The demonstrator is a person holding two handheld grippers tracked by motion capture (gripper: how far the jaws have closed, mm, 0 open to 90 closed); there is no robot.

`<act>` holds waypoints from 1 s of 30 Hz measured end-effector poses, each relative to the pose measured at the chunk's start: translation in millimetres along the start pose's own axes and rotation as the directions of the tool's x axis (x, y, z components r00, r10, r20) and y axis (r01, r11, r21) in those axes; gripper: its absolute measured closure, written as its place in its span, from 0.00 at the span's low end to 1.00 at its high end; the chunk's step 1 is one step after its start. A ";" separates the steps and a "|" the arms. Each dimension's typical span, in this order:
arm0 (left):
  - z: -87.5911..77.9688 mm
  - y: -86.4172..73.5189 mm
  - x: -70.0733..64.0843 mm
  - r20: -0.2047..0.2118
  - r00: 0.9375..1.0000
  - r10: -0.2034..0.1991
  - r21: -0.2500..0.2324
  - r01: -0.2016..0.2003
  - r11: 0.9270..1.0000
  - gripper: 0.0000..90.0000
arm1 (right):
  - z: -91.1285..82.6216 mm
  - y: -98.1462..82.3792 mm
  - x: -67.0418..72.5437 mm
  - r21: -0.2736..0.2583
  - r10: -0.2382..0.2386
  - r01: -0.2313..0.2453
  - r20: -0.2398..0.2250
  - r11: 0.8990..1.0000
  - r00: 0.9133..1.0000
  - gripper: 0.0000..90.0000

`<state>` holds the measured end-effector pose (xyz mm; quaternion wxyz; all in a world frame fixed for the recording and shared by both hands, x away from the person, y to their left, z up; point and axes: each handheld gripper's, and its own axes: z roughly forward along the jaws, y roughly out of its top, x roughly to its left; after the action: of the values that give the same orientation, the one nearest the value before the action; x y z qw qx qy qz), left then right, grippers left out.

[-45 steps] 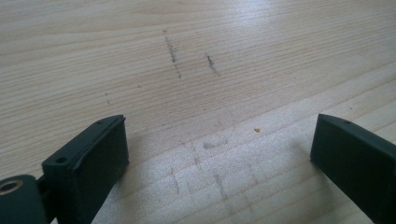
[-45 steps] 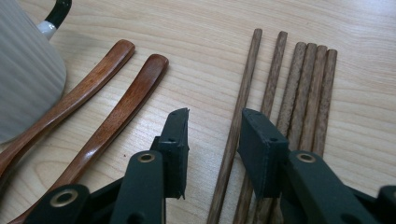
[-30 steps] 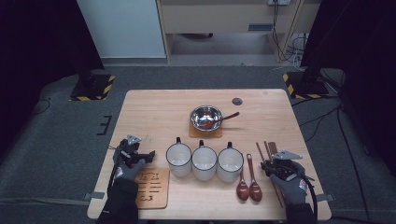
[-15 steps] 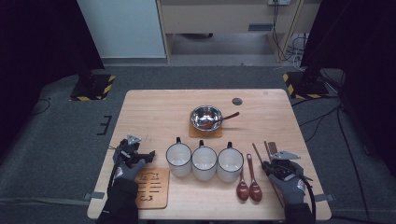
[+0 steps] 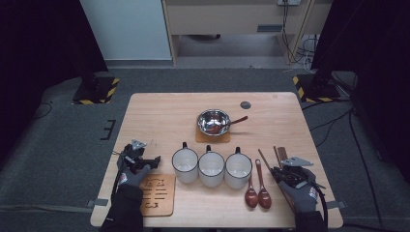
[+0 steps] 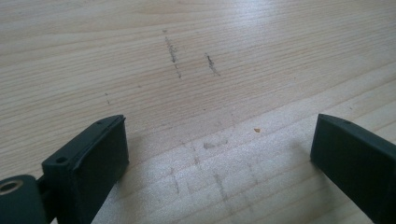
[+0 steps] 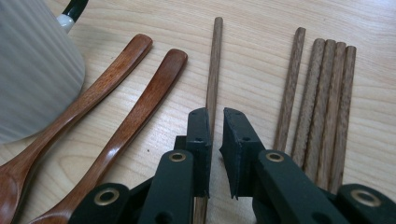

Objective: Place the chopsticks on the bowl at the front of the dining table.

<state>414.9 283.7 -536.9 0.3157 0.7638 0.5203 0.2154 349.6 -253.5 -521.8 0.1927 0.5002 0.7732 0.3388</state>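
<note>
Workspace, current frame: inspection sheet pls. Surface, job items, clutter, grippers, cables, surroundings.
Surface: light wooden table, faint dark scuffs in the left gripper view.
Job's things: three white mugs in a row; two brown wooden spoons right of them; loose dark wooden chopstick; four more chopsticks side by side; steel bowl holding a spoon, on a square wooden coaster.
Clutter: slotted wooden board at front left; small dark disc near far edge.
Grippers: left gripper open over bare wood; right gripper nearly closed around the loose chopstick, grip cannot be told.
Cables: cable trailing from right gripper; floor cables at right.
Surroundings: grey carpet, black curtains, striped stand bases.
</note>
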 end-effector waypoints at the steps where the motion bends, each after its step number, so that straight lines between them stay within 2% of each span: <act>1: 0.0 0.0 0.0 0.000 1.000 0.000 0.000 0.000 1.000 0.03 | -0.5 -0.5 0.1 -0.001 0.002 -0.002 0.000 1.000 1.000 0.90; 15: 0.0 0.0 0.0 0.000 1.000 0.000 0.000 0.000 1.000 0.03 | -3.1 -8.2 3.1 0.031 0.008 -0.008 -0.002 0.999 1.000 0.91; 22: 0.0 0.0 0.0 0.000 1.000 0.000 0.000 0.000 1.000 0.03 | -2.8 -8.8 6.0 0.027 0.001 -0.002 0.017 1.000 1.000 0.94; 24: 0.0 0.0 0.0 0.000 1.000 0.000 0.000 0.000 1.000 0.03 | -2.9 -9.2 7.2 0.024 0.019 -0.020 0.024 1.000 1.000 0.94; 30: 0.0 0.0 0.0 0.000 1.000 0.000 0.000 0.000 1.000 0.03 | -2.9 -8.4 7.1 0.027 0.022 -0.023 0.023 0.999 0.999 0.94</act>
<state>414.9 283.7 -536.9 0.3157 0.7638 0.5203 0.2153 339.3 -250.3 -525.5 0.1911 0.5153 0.7698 0.3246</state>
